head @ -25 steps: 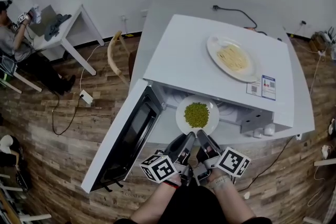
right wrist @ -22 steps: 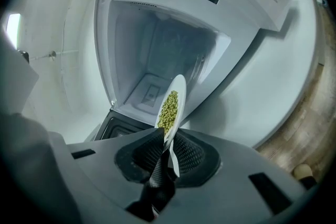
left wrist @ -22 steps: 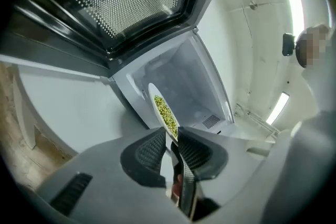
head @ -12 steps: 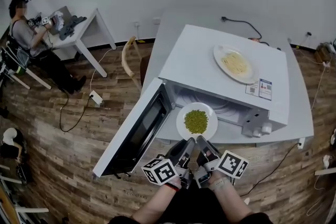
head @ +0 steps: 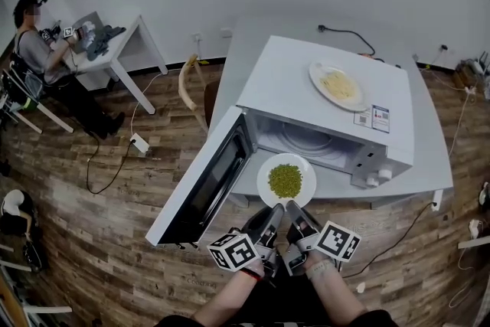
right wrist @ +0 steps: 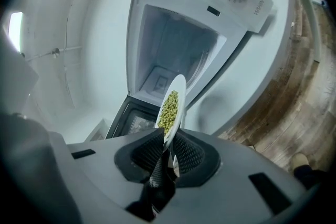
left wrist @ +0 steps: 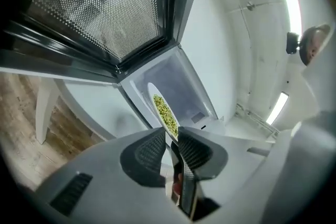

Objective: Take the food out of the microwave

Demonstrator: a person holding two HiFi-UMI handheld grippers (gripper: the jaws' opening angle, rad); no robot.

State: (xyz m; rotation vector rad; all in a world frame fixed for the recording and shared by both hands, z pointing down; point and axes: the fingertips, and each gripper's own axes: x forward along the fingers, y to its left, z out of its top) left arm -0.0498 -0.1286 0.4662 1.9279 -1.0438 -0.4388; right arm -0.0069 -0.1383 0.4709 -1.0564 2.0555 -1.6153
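Observation:
A white plate of green peas (head: 285,180) hangs in the air just outside the open microwave (head: 329,99), in front of its cavity. Both grippers pinch its near rim. My left gripper (head: 274,209) is shut on the rim's left part, my right gripper (head: 292,207) on its right part. In the left gripper view the plate of peas (left wrist: 165,114) stands edge-on between the pads, with the microwave door (left wrist: 105,13) above. In the right gripper view the plate of peas (right wrist: 171,107) rises from the jaws before the empty cavity (right wrist: 170,50).
A second plate with noodles (head: 339,86) lies on top of the microwave. The open door (head: 207,184) swings out to the left of the plate. The microwave stands on a white table (head: 429,157). A person sits at a desk (head: 115,42) far left; a cable runs on the wooden floor.
The plate of peas has come out of the microwave cavity toward me, both grippers still holding its rim. The cavity is now empty.

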